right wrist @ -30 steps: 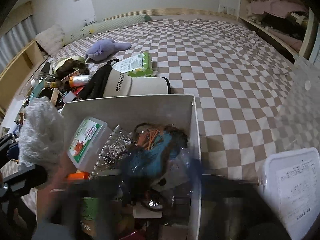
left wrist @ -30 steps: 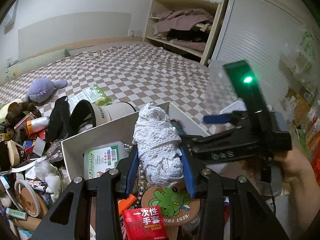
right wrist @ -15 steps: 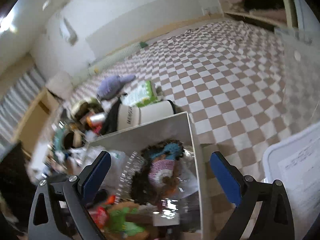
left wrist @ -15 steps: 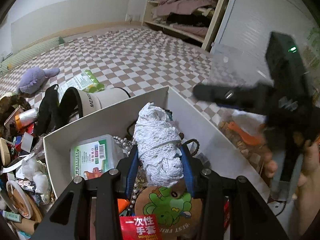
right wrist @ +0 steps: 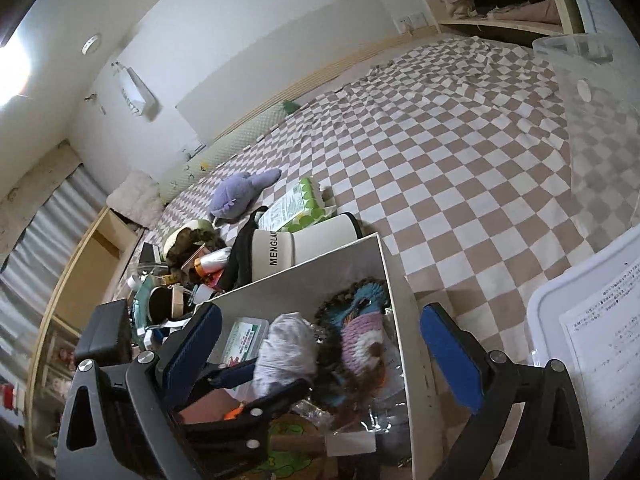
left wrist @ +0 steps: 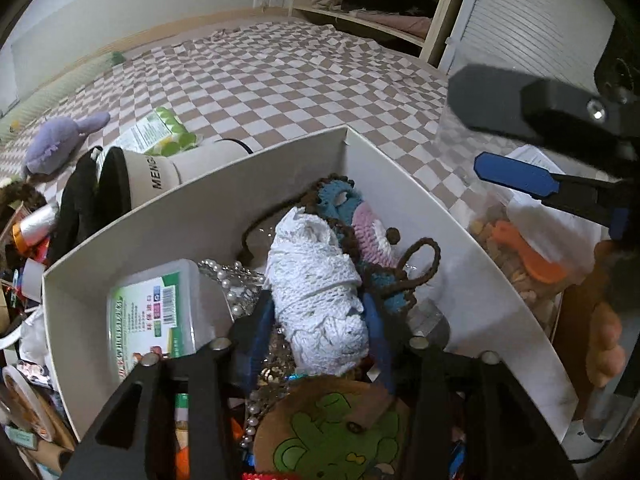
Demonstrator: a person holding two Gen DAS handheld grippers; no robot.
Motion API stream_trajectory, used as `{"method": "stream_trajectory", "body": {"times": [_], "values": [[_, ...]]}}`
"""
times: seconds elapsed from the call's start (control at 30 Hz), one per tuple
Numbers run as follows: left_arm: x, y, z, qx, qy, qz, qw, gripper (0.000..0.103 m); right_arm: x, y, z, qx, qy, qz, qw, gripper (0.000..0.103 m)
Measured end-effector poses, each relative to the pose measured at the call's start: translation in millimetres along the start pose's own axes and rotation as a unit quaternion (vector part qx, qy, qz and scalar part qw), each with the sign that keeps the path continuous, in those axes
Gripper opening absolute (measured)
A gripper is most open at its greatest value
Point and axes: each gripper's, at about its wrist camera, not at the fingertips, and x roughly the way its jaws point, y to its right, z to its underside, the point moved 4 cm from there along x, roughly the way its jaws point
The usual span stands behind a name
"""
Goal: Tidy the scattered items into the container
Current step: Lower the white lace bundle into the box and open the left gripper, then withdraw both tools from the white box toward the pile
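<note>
White crocheted yarn, wound into a soft bundle [left wrist: 320, 296], is being held between the blue-padded fingers of the left gripper [left wrist: 316, 332], whose jaws are clenching it on both flanks. The bundle is hanging inside the white rectangular cardboard box [left wrist: 460, 240], above a blue, pink and brown crocheted toy [left wrist: 360, 224], a strand of white pearl beads [left wrist: 232, 280] and a clear plastic tub with a green label [left wrist: 156, 312]. Judged from this pose, the grip is being kept so that the bundle can be lowered onto the pile rather than dropped from a height. The right gripper [right wrist: 320, 352] is hovering at the box's near edge with its jaws spread wide and nothing between them, presumably standing clear of the placement. Outside the box, on the brown-and-white checked bedspread [right wrist: 460, 152], a purple plush toy [right wrist: 240, 196] and a cream cylindrical bin lying on its side [right wrist: 304, 248] are waiting untidied.
</note>
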Motion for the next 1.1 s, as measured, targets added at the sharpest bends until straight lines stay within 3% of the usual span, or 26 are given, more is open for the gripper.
{"method": "stream_trajectory", "body": {"times": [0.03, 0.07, 0.2, 0.33, 0.67, 0.97, 1.1], "values": [[-1, 1, 1, 0.001, 0.004, -0.007, 1.0000, 0.087, 0, 0, 0, 0.001, 0.000, -0.001, 1.000, 0.099], [-2, 1, 2, 0.004, 0.009, -0.014, 0.9999, 0.091, 0, 0, 0, 0.002, 0.001, -0.003, 1.000, 0.099], [-14, 0, 3, 0.011, 0.024, -0.022, 0.9994, 0.091, 1, -1, -1, 0.001, 0.000, -0.004, 1.000, 0.099], [-29, -3, 5, 0.012, 0.040, -0.025, 0.9988, 0.101, 5, -3, 1, -0.001, -0.002, -0.007, 1.000, 0.099], [-79, -5, 19, 0.032, 0.092, -0.013, 0.9951, 0.102, 7, -14, 5, -0.044, 0.008, 0.017, 0.999, 0.103], [-108, -12, 29, 0.004, 0.115, -0.028, 0.9930, 0.102, -15, -42, 3, -0.057, 0.050, 0.012, 0.997, 0.103], [-126, -17, 34, -0.004, 0.133, -0.014, 0.9910, 0.102, -36, -57, 9, -0.064, 0.080, 0.014, 0.995, 0.103]]}}
